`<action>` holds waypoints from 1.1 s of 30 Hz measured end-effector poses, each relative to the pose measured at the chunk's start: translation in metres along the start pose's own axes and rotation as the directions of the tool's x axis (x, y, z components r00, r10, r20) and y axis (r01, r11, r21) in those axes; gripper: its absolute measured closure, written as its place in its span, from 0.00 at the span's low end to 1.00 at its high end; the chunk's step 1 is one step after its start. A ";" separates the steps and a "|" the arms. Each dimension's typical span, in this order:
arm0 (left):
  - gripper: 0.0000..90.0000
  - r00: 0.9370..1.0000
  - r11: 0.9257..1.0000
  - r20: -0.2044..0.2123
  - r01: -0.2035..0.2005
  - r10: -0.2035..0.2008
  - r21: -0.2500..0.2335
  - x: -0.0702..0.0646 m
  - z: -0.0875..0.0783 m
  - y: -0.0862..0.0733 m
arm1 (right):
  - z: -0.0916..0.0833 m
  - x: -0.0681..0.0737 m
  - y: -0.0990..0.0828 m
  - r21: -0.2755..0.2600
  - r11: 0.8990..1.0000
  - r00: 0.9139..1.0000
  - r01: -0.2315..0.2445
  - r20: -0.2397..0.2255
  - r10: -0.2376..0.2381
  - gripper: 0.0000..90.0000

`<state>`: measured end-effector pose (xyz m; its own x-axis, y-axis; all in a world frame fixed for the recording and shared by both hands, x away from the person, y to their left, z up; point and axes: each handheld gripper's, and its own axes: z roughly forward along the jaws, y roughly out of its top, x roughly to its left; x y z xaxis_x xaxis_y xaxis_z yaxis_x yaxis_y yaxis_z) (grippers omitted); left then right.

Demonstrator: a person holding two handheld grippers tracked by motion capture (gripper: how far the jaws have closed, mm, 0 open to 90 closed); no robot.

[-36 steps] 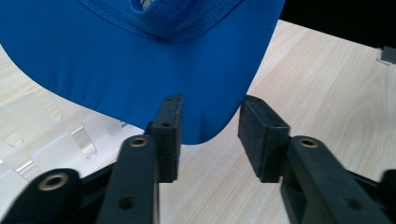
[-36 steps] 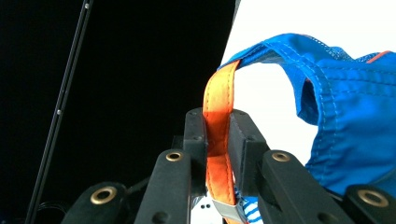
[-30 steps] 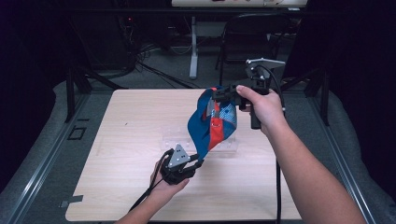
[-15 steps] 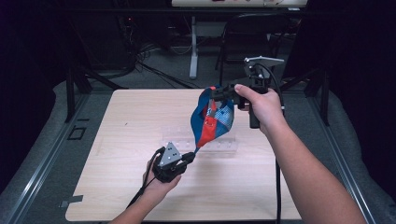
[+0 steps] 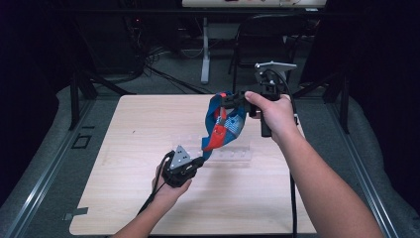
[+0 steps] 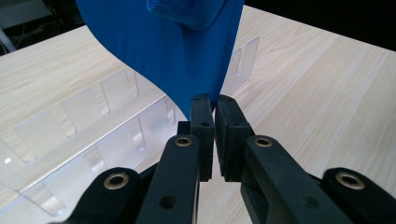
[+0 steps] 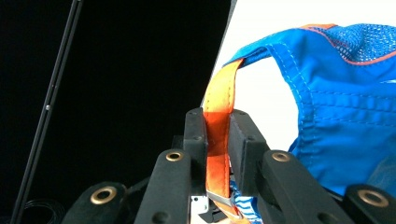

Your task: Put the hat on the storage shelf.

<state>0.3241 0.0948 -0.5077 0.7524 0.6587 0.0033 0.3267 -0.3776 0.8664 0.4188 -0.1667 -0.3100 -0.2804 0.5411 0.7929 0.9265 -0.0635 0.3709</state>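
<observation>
A blue fabric pouch (image 5: 224,130) with orange and white trim hangs in the air over the wooden table (image 5: 129,129). My right gripper (image 5: 228,101) holds it up from above, shut on its orange strap (image 7: 219,93), with the blue cloth (image 7: 345,116) draping to the right. My left gripper (image 5: 202,159) sits low near the table and its jaws have just closed on the pouch's bottom tip. In the left gripper view the blue cloth (image 6: 173,56) narrows to a point pinched between the jaws of the left gripper (image 6: 214,105).
A clear plastic slotted rack (image 5: 233,154) lies on the table under the pouch, and also shows as the rack (image 6: 84,112) behind my left jaws. Past the table's far edge stand a chair (image 5: 267,34), a white post (image 5: 204,49) and floor cables. Metal rails run along both sides.
The left gripper's jaws have closed onto the pouch's lower tip, and the hand has shifted slightly left. The pouch now hangs stretched between both grippers. The right hand has stayed put.
</observation>
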 end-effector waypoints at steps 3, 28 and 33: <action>0.97 1.000 1.000 -0.003 0.006 -0.006 0.006 0.003 0.003 -0.001 | 0.002 -0.003 0.000 0.006 1.000 1.000 0.003 0.007 -0.003 0.87; 0.97 0.999 0.999 -0.006 0.036 -0.036 0.033 0.015 0.008 -0.008 | 0.021 -0.024 -0.003 0.033 0.999 0.999 -0.036 0.026 0.035 0.87; 0.97 0.999 0.998 -0.005 0.038 -0.037 0.043 0.013 0.013 -0.012 | 0.023 -0.028 -0.003 0.032 0.999 0.999 -0.036 0.033 0.035 0.87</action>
<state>0.3371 0.0998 -0.5244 0.7367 0.6758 -0.0264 0.3790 -0.3802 0.8437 0.4295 -0.1622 -0.3451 -0.2392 0.5658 0.7891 0.9436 -0.0562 0.3264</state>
